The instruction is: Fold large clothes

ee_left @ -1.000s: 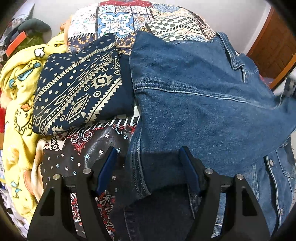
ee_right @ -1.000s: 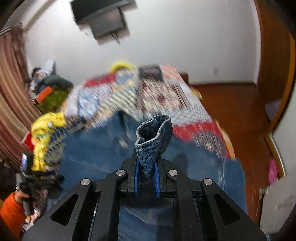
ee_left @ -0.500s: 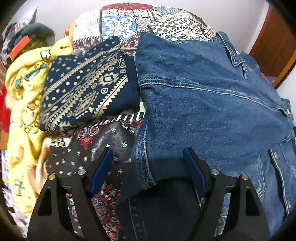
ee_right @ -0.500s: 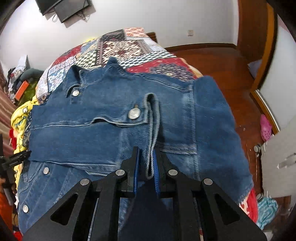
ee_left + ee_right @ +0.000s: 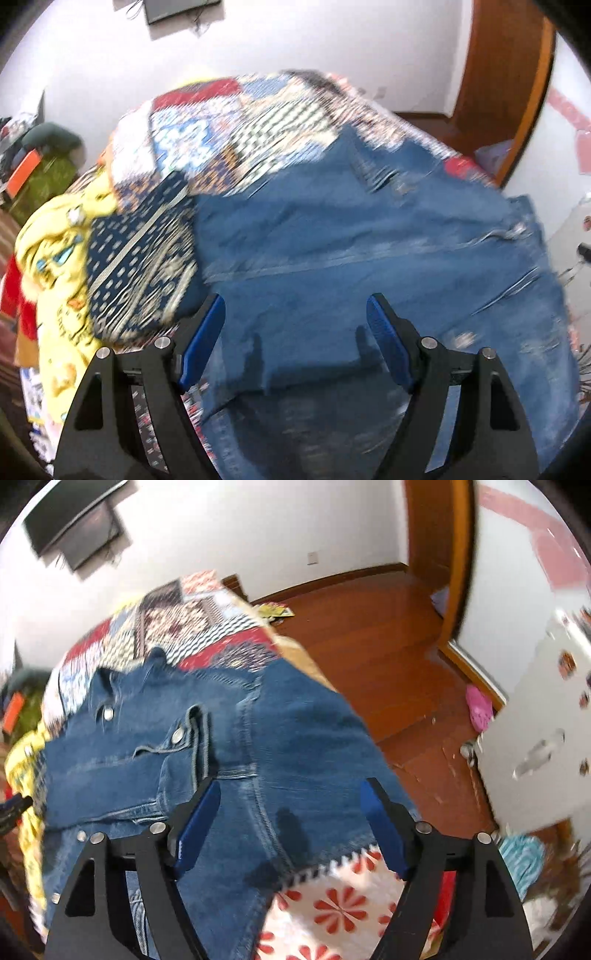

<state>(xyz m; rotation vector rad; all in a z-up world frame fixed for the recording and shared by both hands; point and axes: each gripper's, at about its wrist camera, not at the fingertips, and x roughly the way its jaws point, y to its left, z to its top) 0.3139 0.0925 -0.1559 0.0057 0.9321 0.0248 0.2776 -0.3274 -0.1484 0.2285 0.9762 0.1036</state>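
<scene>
**Denim jacket released on the patchwork bed, both grippers spread**

A bed covered by a patchwork quilt (image 5: 207,605) fills the middle of both views, and a denim jacket (image 5: 207,746) is spread across it. White walls are seen behind the bed, with a dark screen (image 5: 77,528) mounted at the upper left of the right wrist view. A wooden floor (image 5: 369,635) takes up the upper right of that view, bordered by a wooden door frame (image 5: 458,572); a pink slipper (image 5: 478,707) lies on the floor at the right. In the left wrist view, which is blurred, a folded navy patterned cloth (image 5: 147,258) lies just beside the jacket at centre left, and a yellow printed garment (image 5: 62,273) lies at the far left.

The right edge of the jacket reaches the edge of the bed, beyond which the open floor is seen. A white quilt patch with red flowers (image 5: 340,904) is left bare at the bottom of the right wrist view.

The left gripper (image 5: 295,332) is held spread above the jacket, with nothing pinched. The jaws of the right gripper (image 5: 290,812) are opening; only flat denim is seen below them, not pressed by the pads.

A second ago a sleeve cuff was pinched upright in the right gripper; it now lies released across the jacket front. The left gripper's view has been lifted, so that wall and door are now shown.
</scene>
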